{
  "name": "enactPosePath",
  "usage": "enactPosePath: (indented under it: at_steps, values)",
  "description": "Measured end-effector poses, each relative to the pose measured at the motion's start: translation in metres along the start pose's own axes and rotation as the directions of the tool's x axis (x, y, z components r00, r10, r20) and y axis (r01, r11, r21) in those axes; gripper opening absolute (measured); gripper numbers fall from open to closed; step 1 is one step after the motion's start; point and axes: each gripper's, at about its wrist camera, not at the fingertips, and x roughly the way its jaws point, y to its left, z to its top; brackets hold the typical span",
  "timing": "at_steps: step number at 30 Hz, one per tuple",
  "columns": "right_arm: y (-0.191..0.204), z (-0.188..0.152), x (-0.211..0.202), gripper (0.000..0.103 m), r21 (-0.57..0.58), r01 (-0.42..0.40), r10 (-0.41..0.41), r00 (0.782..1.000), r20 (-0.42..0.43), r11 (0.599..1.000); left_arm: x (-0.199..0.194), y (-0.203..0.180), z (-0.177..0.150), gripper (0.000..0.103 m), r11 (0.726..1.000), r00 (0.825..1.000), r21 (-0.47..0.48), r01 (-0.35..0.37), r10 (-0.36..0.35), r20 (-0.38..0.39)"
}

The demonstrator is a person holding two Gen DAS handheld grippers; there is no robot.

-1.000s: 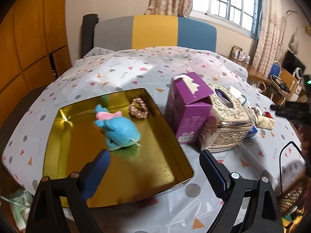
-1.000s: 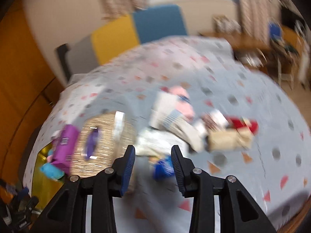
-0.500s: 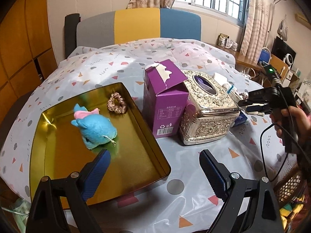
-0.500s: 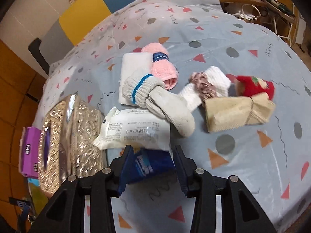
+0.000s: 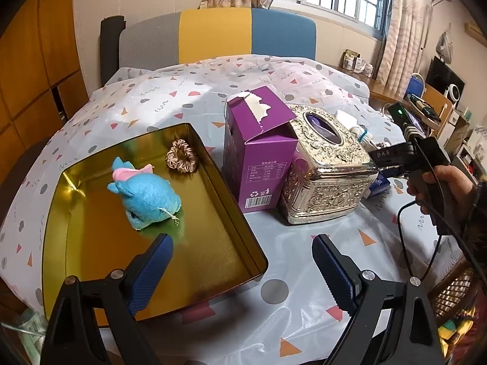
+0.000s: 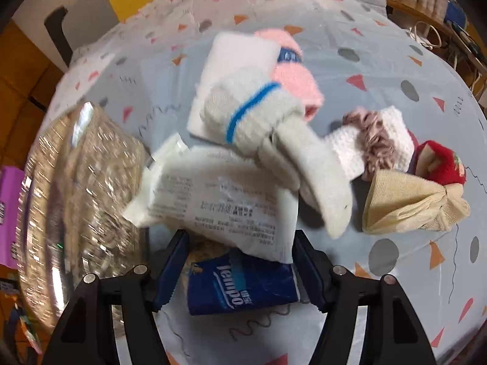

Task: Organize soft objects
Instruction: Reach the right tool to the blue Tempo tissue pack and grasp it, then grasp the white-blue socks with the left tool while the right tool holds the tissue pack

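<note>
One plush dolphin (image 5: 146,194), one scrunchie (image 5: 181,156) – left gripper (image 5: 242,269) wide apart, right gripper (image 6: 240,269) opening around one tissue pack (image 6: 243,283)

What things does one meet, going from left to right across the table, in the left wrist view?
gold tray → blue plush toy → scrunchie → purple box → ornate metal tissue box → the person's hand holding the right gripper.
</note>
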Motion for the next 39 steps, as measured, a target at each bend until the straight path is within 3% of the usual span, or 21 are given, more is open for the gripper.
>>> enactPosePath:
  at_steps: [9, 13, 20, 24, 28, 31, 34, 35, 39]
  values:
    - [-0.038, -0.031, -0.015, 0.071, 0.012, -0.027, 0.028, 0.997, -0.071, 1.0, 0.0, -0.009, -0.001, 0.093, 0.999, 1.0, 0.021, 0.03, -0.03, -0.005]
    - [-0.064, -0.044, -0.034, 0.072, 0.125, 0.012, -0.008, 0.999, -0.035, 0.992, -0.001, -0.014, -0.001, 0.093, 0.998, 0.999, 0.033, 0.048, -0.048, -0.004]
    - [-0.08, -0.077, -0.061, 0.083, 0.241, -0.067, 0.064, 0.998, 0.022, 0.968, -0.003, -0.014, -0.003, 0.093, 0.997, 0.997, 0.028, 0.074, -0.074, -0.002]
    - [-0.05, -0.088, -0.063, 0.083, 0.091, 0.046, -0.05, 0.998, 0.037, 0.995, -0.007, -0.014, -0.004, 0.093, 0.996, 0.997, 0.034, 0.079, -0.079, 0.005]
    - [-0.02, -0.073, -0.055, 0.086, -0.1, 0.169, -0.165, 0.985, 0.048, 0.981, -0.01, -0.014, -0.003, 0.093, 0.996, 0.996, 0.04, 0.086, -0.086, 0.011]
    - [-0.012, -0.067, -0.04, 0.086, -0.178, 0.178, -0.182, 0.983, -0.008, 0.968, -0.013, -0.018, -0.001, 0.093, 0.993, 0.995, 0.065, 0.096, -0.098, 0.02]
    - [-0.014, -0.064, -0.026, 0.085, -0.189, 0.186, -0.198, 0.979, -0.044, 0.964, -0.017, -0.026, 0.005, 0.093, 0.988, 0.993, 0.106, 0.112, -0.116, 0.031]
    - [-0.018, -0.063, -0.023, 0.08, -0.174, 0.193, -0.205, 0.978, -0.051, 0.966, -0.02, -0.032, 0.009, 0.093, 0.984, 0.991, 0.132, 0.119, -0.126, 0.042]
    - [-0.039, -0.062, -0.027, 0.076, -0.076, 0.191, -0.193, 0.981, -0.012, 0.979, -0.024, -0.049, 0.028, 0.093, 0.968, 0.984, 0.2, 0.151, -0.166, 0.059]
